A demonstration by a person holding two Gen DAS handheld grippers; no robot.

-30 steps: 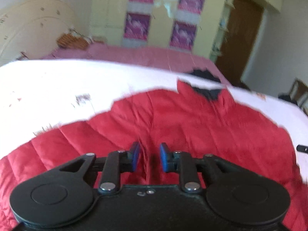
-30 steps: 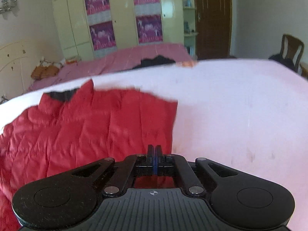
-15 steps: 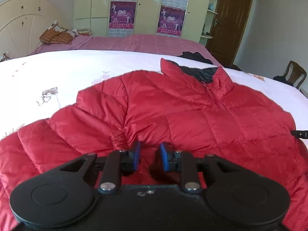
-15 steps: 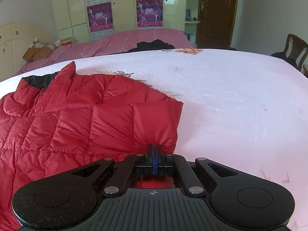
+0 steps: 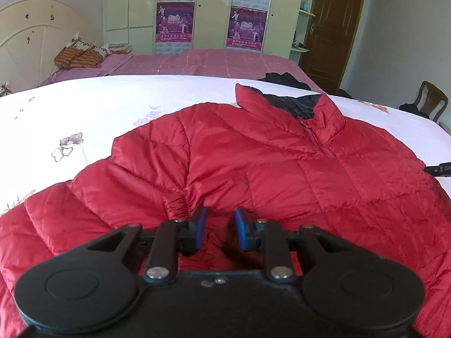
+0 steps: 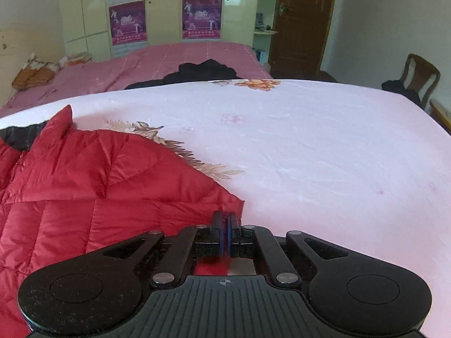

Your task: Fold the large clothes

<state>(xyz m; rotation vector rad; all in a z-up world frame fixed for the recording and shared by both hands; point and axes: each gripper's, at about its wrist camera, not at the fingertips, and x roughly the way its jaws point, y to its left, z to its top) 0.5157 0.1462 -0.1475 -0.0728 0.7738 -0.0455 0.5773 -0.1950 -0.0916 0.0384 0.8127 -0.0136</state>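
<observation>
Room: bedroom, pale green wardrobe (image 5: 214,14) with purple posters at back, brown door (image 5: 335,28) to its right, wooden chair (image 6: 420,76) at far right.
Surface: white floral bedsheet (image 6: 310,146) in front; pink bed (image 5: 211,62) behind it with a dark garment (image 6: 203,70) at its near edge.
Headboard: cream, arched, far left (image 5: 31,31); orange patterned pillows (image 5: 79,56) beside it.
Jacket: red quilted puffer jacket (image 5: 282,169) lies spread flat on the white sheet, collar up at the far side, black lining showing inside the collar, zip closed down the front.
Sleeve: one sleeve folded across the body, elastic cuff (image 5: 177,205) just ahead of the left tool.
Left gripper: (image 5: 218,229) low over the jacket near the cuff, blue pads apart, nothing between them, red fabric underneath.
Right gripper: (image 6: 225,233) at the jacket's right corner by the sheet, jaws closed together, clamped on the red jacket edge; fabric visible behind the pads.
Jacket edge: right side runs diagonally from collar to the pinched corner.
</observation>
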